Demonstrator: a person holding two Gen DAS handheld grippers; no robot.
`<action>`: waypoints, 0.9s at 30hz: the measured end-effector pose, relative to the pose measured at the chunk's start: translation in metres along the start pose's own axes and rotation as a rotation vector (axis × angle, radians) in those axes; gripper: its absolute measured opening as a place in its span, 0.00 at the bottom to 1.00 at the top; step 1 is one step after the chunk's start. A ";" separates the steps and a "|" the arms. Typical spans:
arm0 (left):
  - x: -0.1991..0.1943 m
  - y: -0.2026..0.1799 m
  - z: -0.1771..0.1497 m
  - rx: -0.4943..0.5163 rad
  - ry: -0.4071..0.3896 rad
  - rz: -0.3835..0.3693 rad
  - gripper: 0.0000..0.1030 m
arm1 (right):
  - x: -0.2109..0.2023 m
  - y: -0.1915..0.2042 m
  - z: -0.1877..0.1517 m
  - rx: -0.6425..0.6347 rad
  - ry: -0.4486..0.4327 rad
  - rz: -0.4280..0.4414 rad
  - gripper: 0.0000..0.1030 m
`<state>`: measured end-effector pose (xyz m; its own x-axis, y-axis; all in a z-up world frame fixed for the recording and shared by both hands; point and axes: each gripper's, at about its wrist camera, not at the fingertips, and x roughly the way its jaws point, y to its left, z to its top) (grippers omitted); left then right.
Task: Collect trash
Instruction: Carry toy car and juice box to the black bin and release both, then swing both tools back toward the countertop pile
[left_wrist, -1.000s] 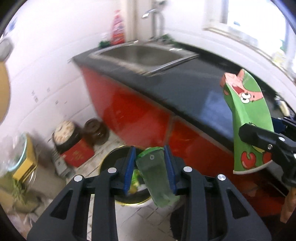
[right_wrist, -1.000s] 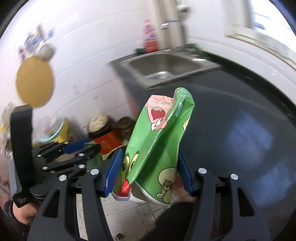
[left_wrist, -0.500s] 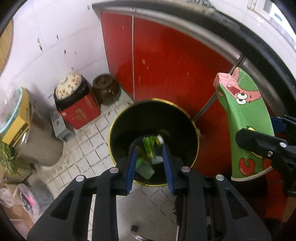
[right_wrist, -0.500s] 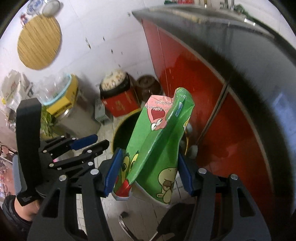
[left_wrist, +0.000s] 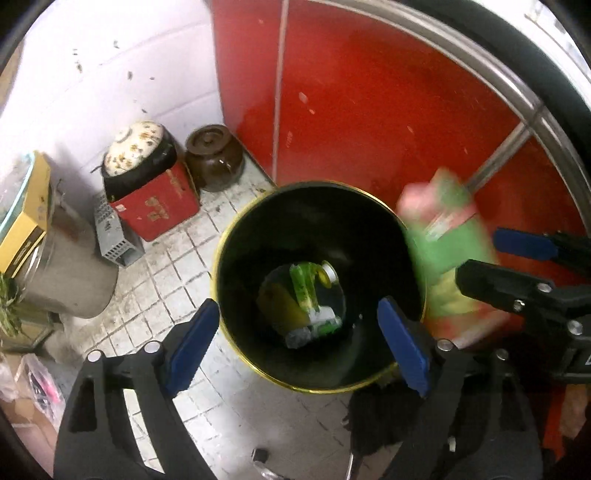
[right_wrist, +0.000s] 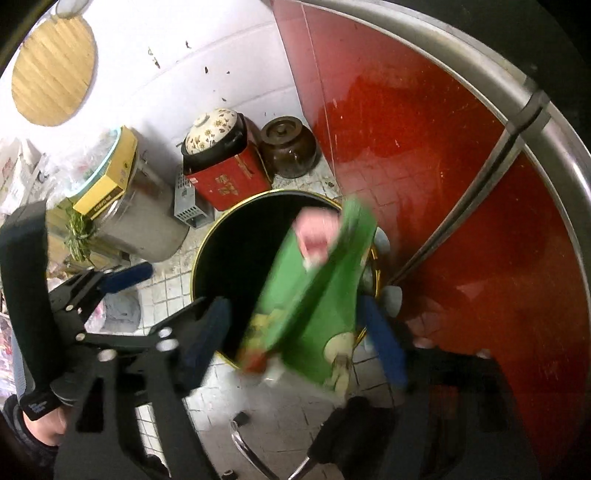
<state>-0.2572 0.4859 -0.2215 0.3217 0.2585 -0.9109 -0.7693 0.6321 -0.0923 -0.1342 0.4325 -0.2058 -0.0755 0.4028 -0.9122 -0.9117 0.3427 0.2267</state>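
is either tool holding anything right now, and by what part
Nothing is held. The left tool stands open over the black bin; the right tool has just opened, and the green snack bag is dropping free.

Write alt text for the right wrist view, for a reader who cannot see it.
A blurred green snack bag sits between the right claw pads, which have just been opening, above a black gold-rimmed trash bin on a tiled floor. The left claw hangs open at left; red cabinet doors stand behind.
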 end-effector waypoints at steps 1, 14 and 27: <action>0.001 0.002 0.001 -0.004 0.003 0.003 0.83 | 0.000 -0.001 0.001 0.000 -0.003 0.000 0.78; -0.037 -0.001 0.006 -0.013 -0.050 0.058 0.91 | -0.046 0.006 -0.005 -0.009 -0.079 0.010 0.79; -0.170 -0.196 0.012 0.376 -0.276 -0.173 0.93 | -0.308 -0.091 -0.135 0.268 -0.462 -0.275 0.92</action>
<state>-0.1547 0.3264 -0.0436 0.6008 0.2780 -0.7495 -0.4553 0.8896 -0.0351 -0.0825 0.1632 0.0084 0.3866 0.5758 -0.7204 -0.7348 0.6644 0.1366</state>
